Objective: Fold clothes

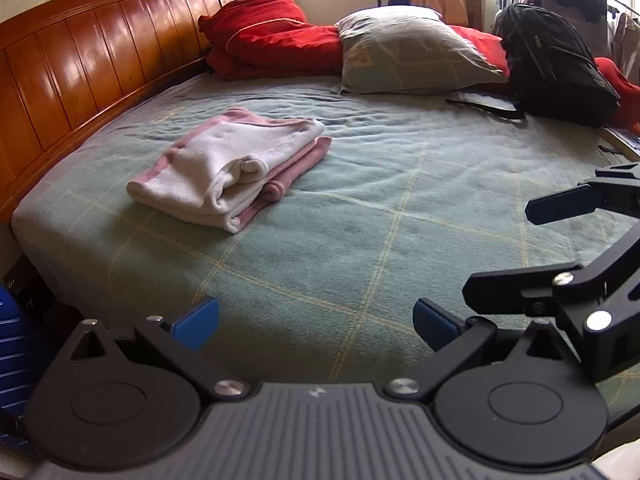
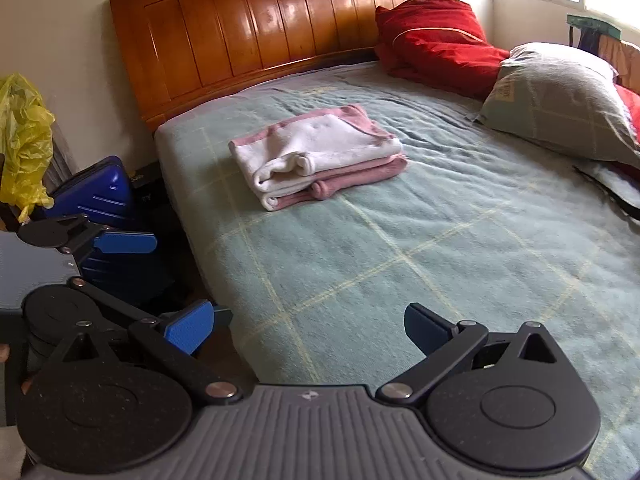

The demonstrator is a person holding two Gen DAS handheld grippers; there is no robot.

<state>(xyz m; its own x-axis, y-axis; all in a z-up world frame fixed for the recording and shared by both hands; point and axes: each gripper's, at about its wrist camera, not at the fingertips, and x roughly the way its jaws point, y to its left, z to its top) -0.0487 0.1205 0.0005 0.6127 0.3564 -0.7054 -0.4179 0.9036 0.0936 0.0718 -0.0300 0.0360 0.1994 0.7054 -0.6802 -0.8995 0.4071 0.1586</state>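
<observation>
The pink-and-white garment (image 1: 228,168) lies folded into a compact stack on the green checked bed cover (image 1: 360,208), towards the wooden headboard (image 1: 80,64), probably set there to leave the nearer cover free. Judging by that tidy stack, the fold looks finished.

The left tool (image 1: 316,318) hangs above the near edge of the bed with its blue pads wide apart, gripping nothing. The right tool (image 2: 308,326) is likewise spread open and empty (each shows in the other's view, side by side), both well apart from the garment.

The grey pillow (image 2: 560,100) bears a pale label, too blurred to read; no other writing can be made out.
</observation>
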